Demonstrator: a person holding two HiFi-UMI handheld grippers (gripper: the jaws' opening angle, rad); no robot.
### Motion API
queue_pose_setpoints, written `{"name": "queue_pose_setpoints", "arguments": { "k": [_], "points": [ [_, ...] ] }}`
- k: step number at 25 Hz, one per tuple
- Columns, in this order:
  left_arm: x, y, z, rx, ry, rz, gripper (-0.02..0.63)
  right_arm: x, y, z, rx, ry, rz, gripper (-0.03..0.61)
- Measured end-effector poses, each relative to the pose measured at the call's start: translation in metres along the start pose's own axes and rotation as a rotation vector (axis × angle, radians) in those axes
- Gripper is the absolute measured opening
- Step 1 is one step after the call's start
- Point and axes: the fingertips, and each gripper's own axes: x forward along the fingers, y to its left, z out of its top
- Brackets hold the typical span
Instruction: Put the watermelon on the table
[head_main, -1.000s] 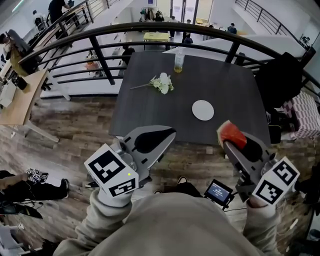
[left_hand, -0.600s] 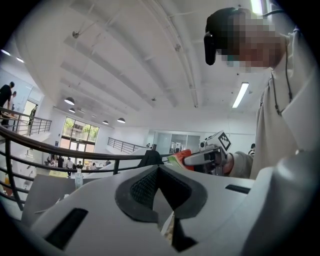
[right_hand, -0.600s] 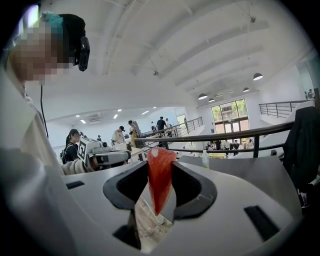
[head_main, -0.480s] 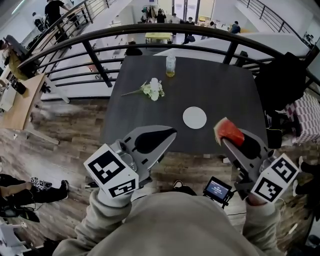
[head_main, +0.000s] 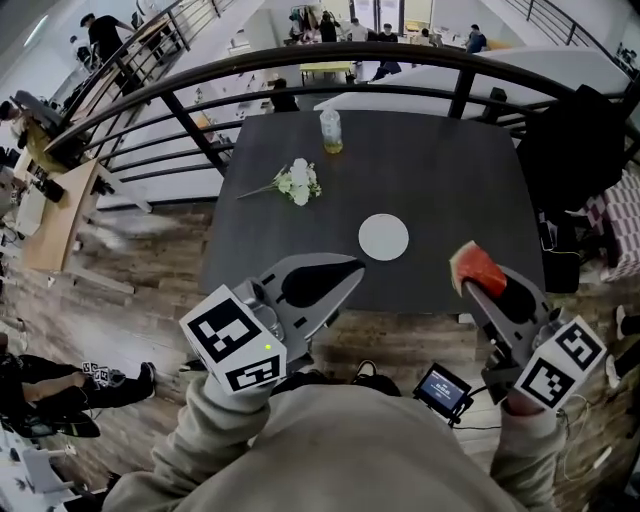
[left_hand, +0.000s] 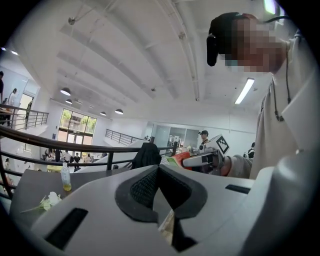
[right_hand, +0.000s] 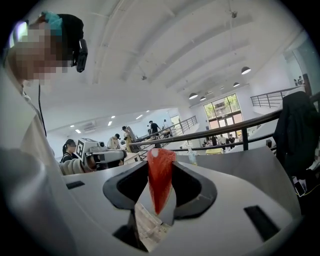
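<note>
Over the near edge of the table (head_main: 440, 170), close to its near right corner, the watermelon (head_main: 477, 268) slice sits pinched btwn the pads of the right gripper (head_main: 474, 284), sticking out past the tips twd the tabletop. Slice stands on edge, long axis along the jaws, wide end fwd, thin point back twd the camera in the right gripper view. Bare tabletop lies straight ahead & below it. White plate (head_main: 384, 237) is off to its left, nearer the middle.

Left gripper (head_main: 347, 270) is empty, jaws pressed together, also at the near edge, w/ the plate just ahead to its right, so the right hand looks like the one to set the slice down.

Vs. a sec ago: the near edge has slid further under both grippers, the plate sits farther to the slice's left, and the grip on the slice is unchanged.
</note>
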Motion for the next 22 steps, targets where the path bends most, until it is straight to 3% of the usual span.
{"name": "queue_pose_setpoints", "arguments": {
  "k": [7, 16, 22],
  "points": [
    [0.018, 0.003, -0.008, -0.008, 0.045, -0.028, 0.005, -0.013, -0.022, -0.018, 0.074, -0.027, -0.026, 0.160],
    [0.057, 0.011, 0.003, -0.001, 0.031, -0.160, 0.005, -0.024, -0.033, -0.005, 0.062, -0.060, -0.125, 0.160],
    [0.067, 0.027, 0.001, -0.013, 0.023, -0.201, 0.005, -0.013, -0.040, -0.003, 0.051, -0.053, -0.165, 0.160]
  ]
}}
